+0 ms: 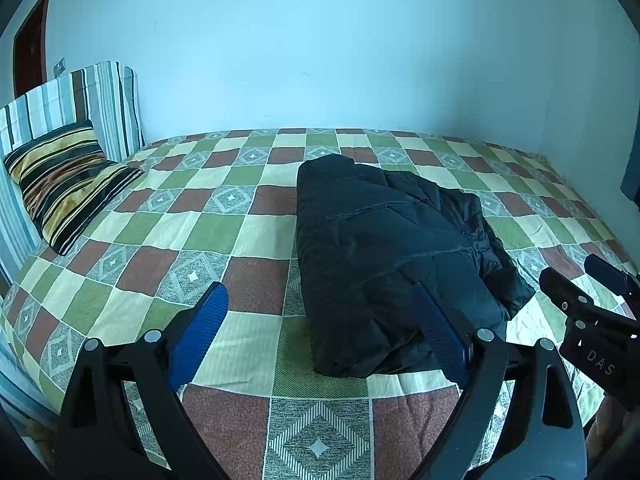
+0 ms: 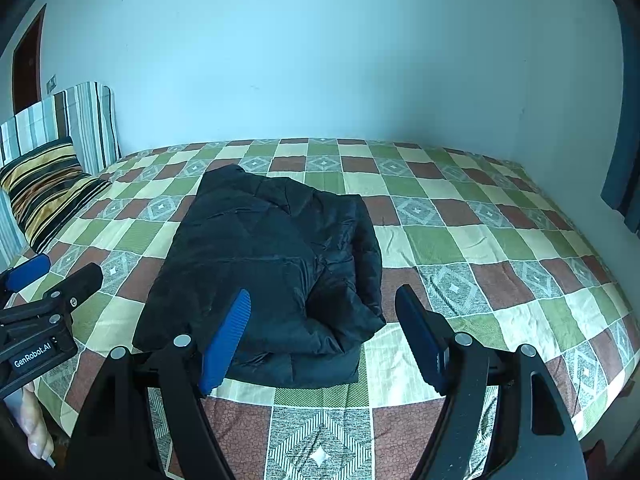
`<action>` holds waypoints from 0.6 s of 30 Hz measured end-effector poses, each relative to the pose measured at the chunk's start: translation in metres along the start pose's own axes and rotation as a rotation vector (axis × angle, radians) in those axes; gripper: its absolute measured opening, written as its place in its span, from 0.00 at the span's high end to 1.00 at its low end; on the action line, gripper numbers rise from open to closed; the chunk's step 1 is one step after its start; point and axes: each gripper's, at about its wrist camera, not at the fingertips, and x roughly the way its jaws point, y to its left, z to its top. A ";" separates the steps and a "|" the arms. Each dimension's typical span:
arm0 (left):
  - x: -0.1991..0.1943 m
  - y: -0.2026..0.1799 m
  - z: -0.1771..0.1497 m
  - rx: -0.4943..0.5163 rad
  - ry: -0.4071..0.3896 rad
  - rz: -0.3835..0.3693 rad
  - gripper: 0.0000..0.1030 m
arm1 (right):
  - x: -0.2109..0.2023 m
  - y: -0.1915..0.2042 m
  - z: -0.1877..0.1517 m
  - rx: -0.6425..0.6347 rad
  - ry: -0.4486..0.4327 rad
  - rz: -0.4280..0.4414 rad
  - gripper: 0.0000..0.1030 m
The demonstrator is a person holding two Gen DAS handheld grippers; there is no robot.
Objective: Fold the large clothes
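Observation:
A black padded jacket [image 1: 384, 256] [image 2: 268, 268] lies folded into a thick bundle on the checked bedspread [image 1: 224, 236] [image 2: 480, 240]. My left gripper [image 1: 320, 316] hovers open above the bed's near edge, nothing between its blue pads, the jacket just ahead and to the right. My right gripper [image 2: 324, 328] is open too, held above the jacket's near right corner without touching it. Each gripper shows at the edge of the other's view: the right gripper [image 1: 580, 280] at the right edge, the left gripper [image 2: 52, 276] at the left edge.
A striped cushion [image 1: 68, 184] [image 2: 44, 188] leans against a striped headboard pillow [image 1: 92, 100] at the bed's left end. A pale wall [image 1: 320, 60] runs behind the bed. A person's fingers [image 2: 36, 436] show at the lower left.

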 end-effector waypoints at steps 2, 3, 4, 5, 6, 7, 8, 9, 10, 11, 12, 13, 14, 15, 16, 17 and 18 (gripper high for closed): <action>-0.001 -0.001 0.000 -0.004 -0.003 0.002 0.10 | 0.000 0.000 0.000 -0.002 0.000 0.000 0.28; -0.002 -0.001 0.001 -0.006 -0.004 0.002 0.10 | 0.000 0.000 0.000 -0.003 -0.001 0.000 0.28; -0.002 -0.002 0.001 -0.007 -0.004 0.003 0.10 | 0.000 -0.001 0.000 -0.003 -0.001 0.000 0.28; -0.002 -0.001 0.001 -0.008 -0.005 0.003 0.10 | 0.000 -0.001 0.001 -0.002 -0.001 0.001 0.28; -0.003 -0.001 0.001 -0.009 -0.008 0.003 0.10 | 0.000 0.000 0.000 -0.002 -0.001 0.001 0.28; -0.003 -0.001 0.001 -0.008 -0.010 0.004 0.10 | 0.000 0.000 0.000 -0.003 0.000 0.001 0.28; -0.003 -0.002 0.001 -0.006 -0.013 0.007 0.10 | 0.000 0.000 0.001 -0.003 0.001 0.001 0.28; -0.004 -0.001 0.001 -0.005 -0.015 0.007 0.10 | 0.000 0.001 0.001 -0.004 0.001 0.001 0.28; -0.004 -0.001 0.002 -0.003 -0.018 0.009 0.10 | 0.000 0.001 0.001 -0.005 0.001 0.001 0.28; -0.005 0.000 0.002 -0.002 -0.020 0.009 0.10 | 0.000 0.001 0.001 -0.004 0.001 0.001 0.28; -0.005 0.000 0.002 -0.001 -0.024 0.010 0.10 | 0.000 0.001 0.001 -0.004 0.000 0.000 0.28; -0.005 0.001 0.002 -0.002 -0.027 0.009 0.10 | 0.000 0.001 0.001 -0.003 0.000 0.000 0.28; -0.006 0.001 0.002 -0.004 -0.029 0.008 0.10 | -0.001 0.002 0.001 -0.004 -0.002 -0.001 0.28; -0.007 0.001 0.002 -0.006 -0.032 0.008 0.10 | -0.001 0.002 0.001 -0.004 -0.003 0.000 0.28; -0.008 0.001 0.003 -0.007 -0.034 0.010 0.10 | -0.001 0.002 0.001 -0.005 -0.004 0.001 0.28; -0.008 0.002 0.002 -0.007 -0.035 0.011 0.10 | -0.002 0.002 0.001 -0.005 -0.005 0.001 0.28; -0.008 0.002 0.003 -0.008 -0.035 0.011 0.10 | -0.002 0.003 0.001 -0.006 -0.007 0.001 0.28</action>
